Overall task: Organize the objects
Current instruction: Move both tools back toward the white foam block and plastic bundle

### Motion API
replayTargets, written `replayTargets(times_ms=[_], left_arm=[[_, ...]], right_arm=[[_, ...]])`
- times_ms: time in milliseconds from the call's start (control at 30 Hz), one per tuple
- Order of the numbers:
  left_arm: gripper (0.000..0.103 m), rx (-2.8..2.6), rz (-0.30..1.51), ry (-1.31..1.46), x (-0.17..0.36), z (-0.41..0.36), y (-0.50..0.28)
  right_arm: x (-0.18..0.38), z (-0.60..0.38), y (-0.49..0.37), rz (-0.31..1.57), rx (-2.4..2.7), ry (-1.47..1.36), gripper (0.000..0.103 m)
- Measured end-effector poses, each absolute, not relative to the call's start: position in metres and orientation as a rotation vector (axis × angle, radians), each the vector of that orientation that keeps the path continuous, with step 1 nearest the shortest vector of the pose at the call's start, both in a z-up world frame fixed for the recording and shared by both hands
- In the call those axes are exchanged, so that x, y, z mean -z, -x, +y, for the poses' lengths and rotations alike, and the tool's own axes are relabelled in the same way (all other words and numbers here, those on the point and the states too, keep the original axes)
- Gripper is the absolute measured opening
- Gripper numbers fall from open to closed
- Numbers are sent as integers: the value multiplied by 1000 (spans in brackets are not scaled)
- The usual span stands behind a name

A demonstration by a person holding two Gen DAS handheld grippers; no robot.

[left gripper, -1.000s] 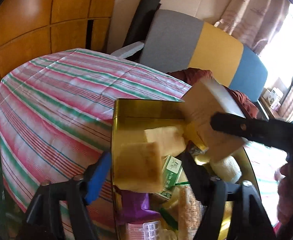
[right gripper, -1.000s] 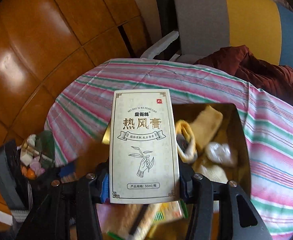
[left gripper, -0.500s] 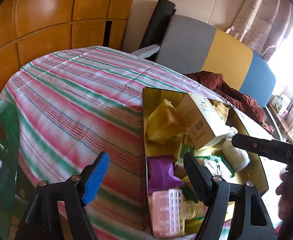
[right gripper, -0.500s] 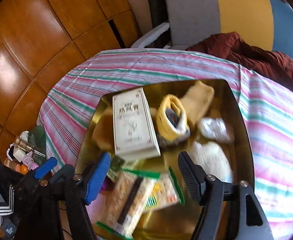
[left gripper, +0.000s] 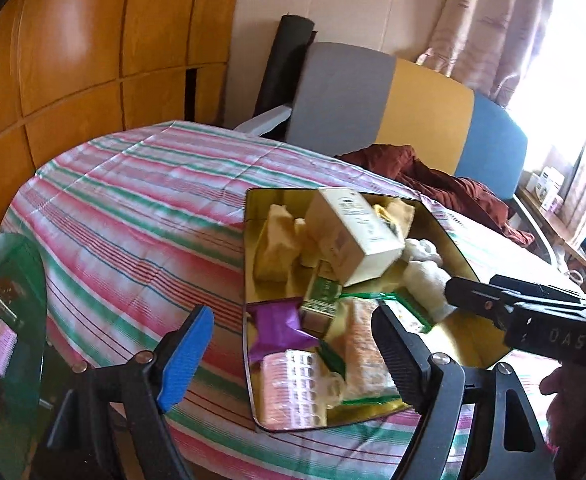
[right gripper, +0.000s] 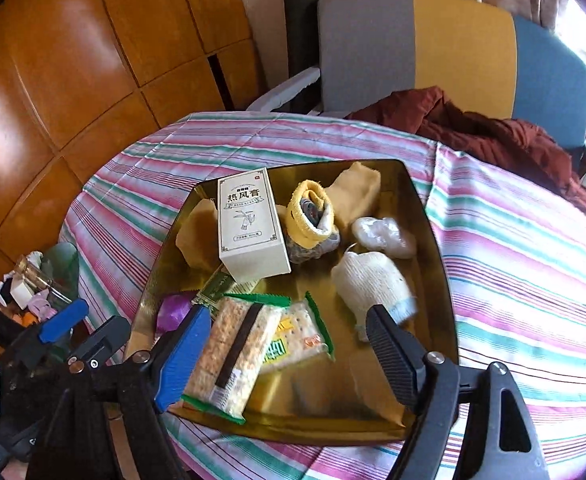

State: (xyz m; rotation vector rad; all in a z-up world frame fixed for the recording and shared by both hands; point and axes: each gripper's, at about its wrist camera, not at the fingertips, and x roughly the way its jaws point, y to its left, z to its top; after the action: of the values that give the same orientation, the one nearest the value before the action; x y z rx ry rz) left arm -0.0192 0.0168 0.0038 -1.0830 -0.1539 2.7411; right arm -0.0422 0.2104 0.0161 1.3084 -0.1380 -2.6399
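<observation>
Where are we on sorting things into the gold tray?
Done: the cream cardboard box lies in the shiny gold metal tray, leaning on the yellow-cuffed rolled sock, with cracker packets and a white knit glove alongside. In hand: nothing; the right hand-held gripper and left hand-held gripper are open. Left: clutter on the green side table, if it belongs.

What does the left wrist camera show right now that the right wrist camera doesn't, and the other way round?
Only the left wrist view shows the pink blister pack at the tray's near corner and the right gripper's arm reaching in from the side.

Only the right wrist view shows the rolled yellow sock clearly, the plastic-wrapped bundle and the printed front of the cream box.

Both show the gold tray on the striped tablecloth, the cream box, the cracker packs, the white knit glove and open, empty fingers.
</observation>
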Motion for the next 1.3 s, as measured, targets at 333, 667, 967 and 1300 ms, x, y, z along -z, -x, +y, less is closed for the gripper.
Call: replayTargets(times_ms=[333,667,967,1300], left_arm=[[82,-2721,-47,1055,-7,41,1],[82,-2677,33,1048,-7,64,-7],[82,-2619,101,1052,-5,89,-13],[82,-2517,183,1031,-4,130,-16]], right_arm=[[-14,225,22,-115,2690,-1301,82],[-7,261,10,-181,2747,-1343,83],[4,306,2,-245,2797,-1421,83],[14,392,-12,-415,2857,-1563,83]])
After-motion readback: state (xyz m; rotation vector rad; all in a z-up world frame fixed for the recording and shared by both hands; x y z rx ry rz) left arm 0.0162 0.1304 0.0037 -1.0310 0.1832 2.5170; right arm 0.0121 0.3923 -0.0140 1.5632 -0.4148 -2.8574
